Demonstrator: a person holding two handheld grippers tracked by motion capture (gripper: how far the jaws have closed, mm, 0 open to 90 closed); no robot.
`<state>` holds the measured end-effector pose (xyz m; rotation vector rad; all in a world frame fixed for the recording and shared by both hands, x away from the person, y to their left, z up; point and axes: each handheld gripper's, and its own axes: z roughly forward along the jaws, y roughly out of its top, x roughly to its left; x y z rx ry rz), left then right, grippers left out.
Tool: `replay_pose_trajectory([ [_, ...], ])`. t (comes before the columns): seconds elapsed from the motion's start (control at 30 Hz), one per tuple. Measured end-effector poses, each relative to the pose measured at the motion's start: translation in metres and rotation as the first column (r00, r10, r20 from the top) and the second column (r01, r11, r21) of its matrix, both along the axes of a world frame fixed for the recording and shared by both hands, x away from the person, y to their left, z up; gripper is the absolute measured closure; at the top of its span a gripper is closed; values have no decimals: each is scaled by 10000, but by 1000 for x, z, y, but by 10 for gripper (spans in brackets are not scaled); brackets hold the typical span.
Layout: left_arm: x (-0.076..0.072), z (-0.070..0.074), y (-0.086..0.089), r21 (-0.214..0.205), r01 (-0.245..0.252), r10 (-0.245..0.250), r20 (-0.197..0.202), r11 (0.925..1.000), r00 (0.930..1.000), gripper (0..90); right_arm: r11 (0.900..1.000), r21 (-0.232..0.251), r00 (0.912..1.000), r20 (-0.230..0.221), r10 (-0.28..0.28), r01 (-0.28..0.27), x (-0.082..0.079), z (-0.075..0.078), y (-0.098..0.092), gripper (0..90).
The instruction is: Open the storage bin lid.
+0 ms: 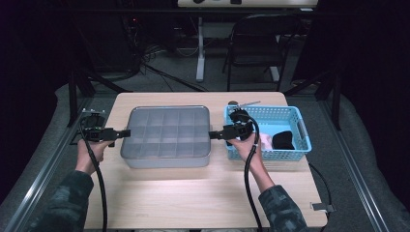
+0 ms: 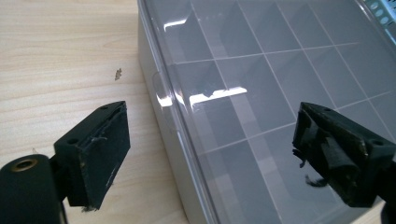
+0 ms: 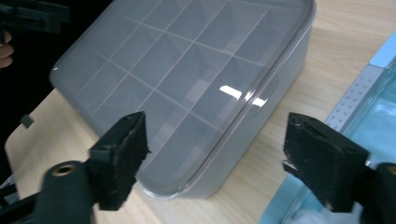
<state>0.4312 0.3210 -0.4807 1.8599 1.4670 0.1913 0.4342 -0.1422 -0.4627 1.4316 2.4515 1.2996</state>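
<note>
Both tongs — left tongs (image 1: 126, 132), right tongs (image 1: 212, 135) — stand spread at opposite ends of the lidded compartment box (image 1: 167, 135); pinch both lid edges evenly and lift level.

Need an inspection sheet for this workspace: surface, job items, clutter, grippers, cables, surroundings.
Surface: light wooden table, one small dark speck near the box.
Job's things: grey compartment box, clear lid on, compartments look empty.
Clutter: blue basket holding a black item and something pink.
Grippers: left gripper and right gripper at opposite box ends, jaws open, holding nothing.
Cables: one black cable trails from each gripper.
Surroundings: folding chair, dark room.
</note>
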Motion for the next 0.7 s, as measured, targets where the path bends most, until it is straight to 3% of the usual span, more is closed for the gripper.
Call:
replay_pose_trajectory([
  [0.2, 10, -9, -3, -25, -20, 20, -273, 10000, 9996, 166, 9993, 118, 9972, -651, -357, 365, 18, -9, 10, 337],
  [0.33, 16, -12, -4, 46, -153, 155, -377, 9999, 9992, 217, 9979, -144, 9931, -974, -648, 636, 28, -19, 15, 401],
  [0.47, 21, -15, -4, 105, -319, 324, -509, 9994, 9982, 287, 9947, 198, 9823, -1604, -965, 1010, 40, -31, 15, 460],
  [0.7, 25, -20, -3, 165, -360, 370, -694, 9992, 9969, 382, 9911, 311, 9720, -2015, -1205, 1293, 49, -38, 17, 542],
])
